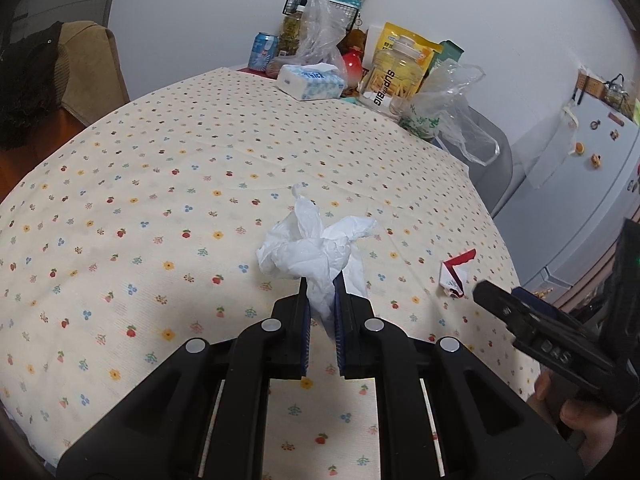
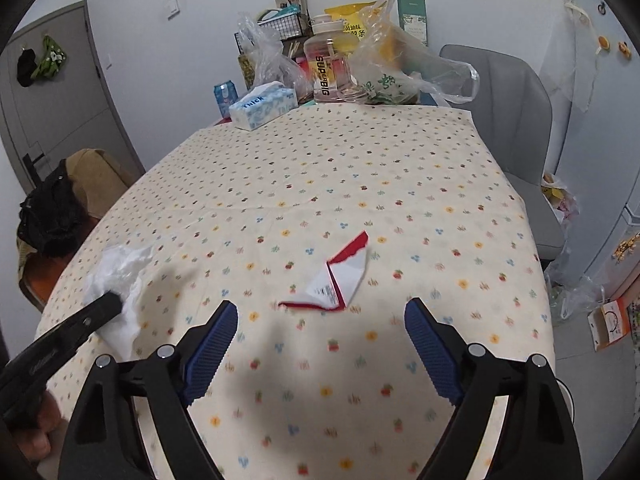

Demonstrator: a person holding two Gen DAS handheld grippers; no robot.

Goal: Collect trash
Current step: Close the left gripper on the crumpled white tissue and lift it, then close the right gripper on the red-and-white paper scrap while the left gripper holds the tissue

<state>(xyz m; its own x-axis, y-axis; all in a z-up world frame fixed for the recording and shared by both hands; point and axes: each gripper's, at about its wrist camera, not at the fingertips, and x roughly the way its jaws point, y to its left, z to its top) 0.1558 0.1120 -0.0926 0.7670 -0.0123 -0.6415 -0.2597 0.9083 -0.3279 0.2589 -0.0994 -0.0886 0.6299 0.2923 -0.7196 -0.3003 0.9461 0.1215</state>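
Tissue (image 1: 308, 248) pinched in left gripper (image 1: 321, 300); right gripper (image 2: 320, 320) wide, wrapper (image 2: 340, 280) blurred.

tissue box (image 2: 264, 105), drink can (image 2: 225, 96), grey chair (image 2: 516, 120), floral tablecloth (image 2: 320, 184)

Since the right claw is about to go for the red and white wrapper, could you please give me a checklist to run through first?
1. Left claw shut on the crumpled tissue: ok.
2. Right claw open wide enough for the wrapper: ok.
3. Wrapper lying alone on the tablecloth, nothing on top of it: ok.
4. Wrapper between the right claw's fingers: not ok, it lies ahead of the tips.
5. Tissue box and bottle far from the path: ok.
6. A bin for the trash in view: cannot tell.
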